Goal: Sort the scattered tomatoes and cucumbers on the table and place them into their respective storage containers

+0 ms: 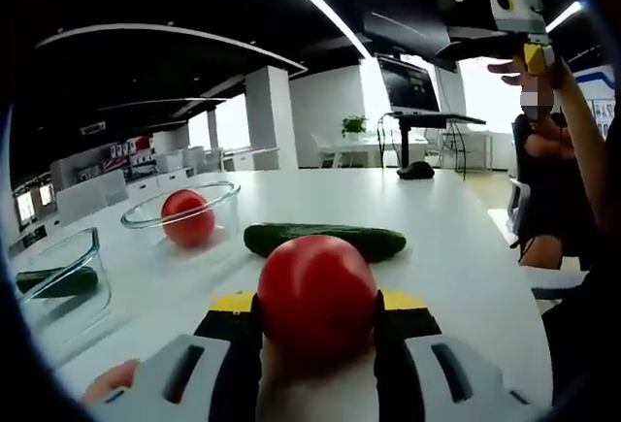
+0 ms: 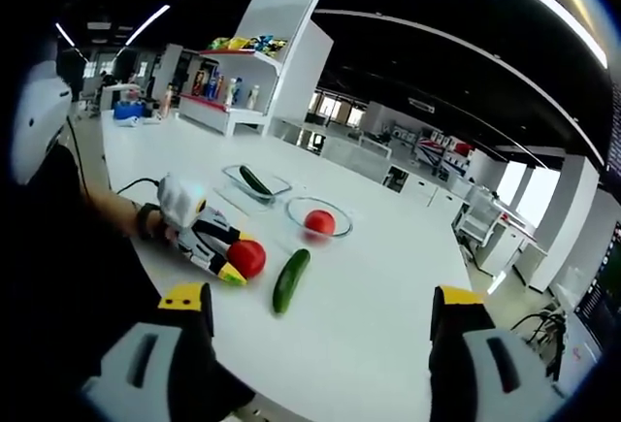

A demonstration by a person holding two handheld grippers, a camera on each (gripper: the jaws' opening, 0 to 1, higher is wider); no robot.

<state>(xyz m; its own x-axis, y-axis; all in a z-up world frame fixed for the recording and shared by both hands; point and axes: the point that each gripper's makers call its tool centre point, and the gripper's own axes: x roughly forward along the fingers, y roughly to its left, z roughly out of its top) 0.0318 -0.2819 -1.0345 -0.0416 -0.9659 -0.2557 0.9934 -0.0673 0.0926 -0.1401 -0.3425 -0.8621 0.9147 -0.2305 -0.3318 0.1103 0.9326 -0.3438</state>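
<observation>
Already sorted: one tomato (image 1: 187, 217) lies in the round glass bowl (image 1: 225, 192), and one cucumber (image 1: 56, 281) lies in the square glass dish (image 1: 85, 243) beside it; the right gripper view shows the same pair.
In hand: the left claw (image 1: 317, 320) is clamped on a second tomato (image 1: 316, 293), with its jaws pressed to both sides of it, low over the table (image 1: 466, 247) and short of the bowl.
Left to sort: a second cucumber (image 1: 324, 240) lies loose on the table, just beyond the held tomato and near the bowl.
Right claw: the right claw (image 2: 320, 320) hangs high above the table with its jaws wide apart and nothing between them.
Progress: by my judgement about half done. The held tomato belongs in the bowl, and the loose cucumber belongs in the dish.
</observation>
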